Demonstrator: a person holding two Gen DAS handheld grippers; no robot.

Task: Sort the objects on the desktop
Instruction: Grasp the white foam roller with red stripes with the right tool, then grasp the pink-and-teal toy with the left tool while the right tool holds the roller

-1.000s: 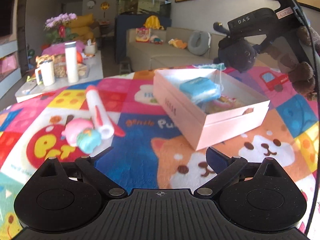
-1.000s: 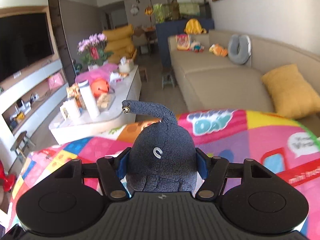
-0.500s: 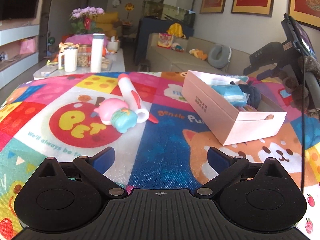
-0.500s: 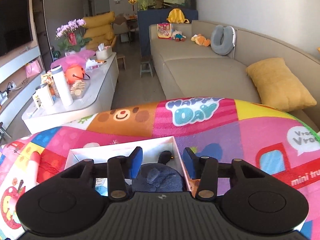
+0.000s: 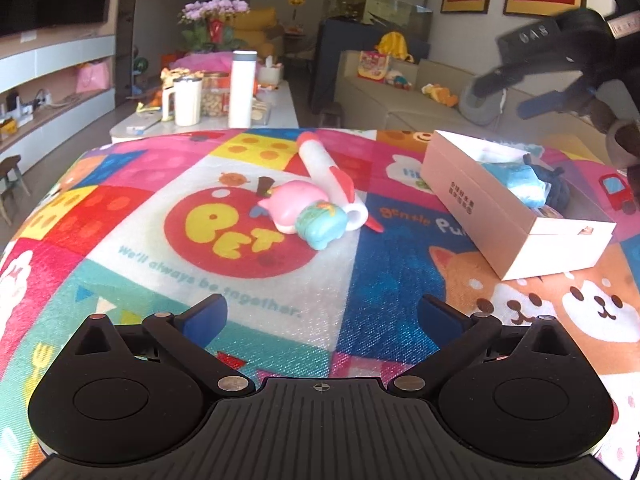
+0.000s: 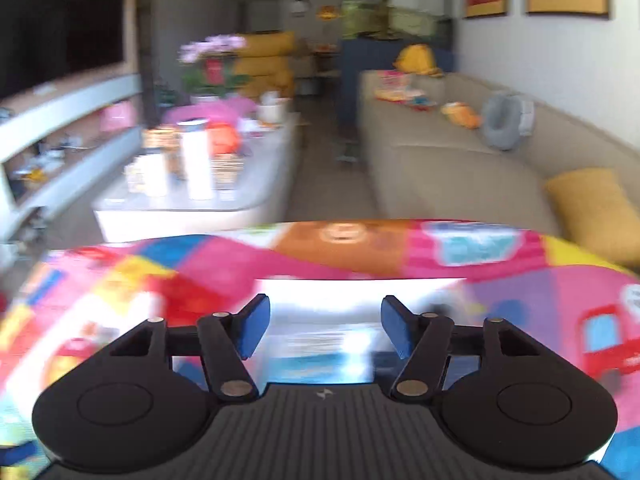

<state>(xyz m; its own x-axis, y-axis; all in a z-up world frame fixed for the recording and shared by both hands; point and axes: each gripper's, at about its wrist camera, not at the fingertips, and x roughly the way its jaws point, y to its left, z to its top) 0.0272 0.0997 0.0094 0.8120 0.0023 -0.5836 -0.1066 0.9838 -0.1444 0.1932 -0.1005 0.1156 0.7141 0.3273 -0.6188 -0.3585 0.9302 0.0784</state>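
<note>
In the left wrist view a pink toy (image 5: 294,202), a teal toy (image 5: 322,226) and a white-and-red tube (image 5: 326,172) lie together mid-mat. To their right stands a pale pink box (image 5: 500,220); inside it are a blue packet (image 5: 520,184) and a dark plush (image 5: 556,188). My left gripper (image 5: 322,314) hovers short of the toys, its jaws opening wide with nothing between them. My right gripper (image 5: 532,94) hangs blurred above the box. Seen from the right wrist, that right gripper (image 6: 324,326) is opening over the blurred box (image 6: 360,292), also holding nothing.
A colourful cartoon mat (image 5: 160,272) covers the work surface. Beyond its far edge stands a low white table (image 5: 208,120) crowded with bottles and jars. A beige sofa (image 6: 460,168) with a yellow cushion (image 6: 592,204) runs along the right.
My right gripper lowered the dark plush into the box, let go of it and pulled up and away. My left gripper swung so the toys now sit ahead of it, and its jaws widened slightly.
</note>
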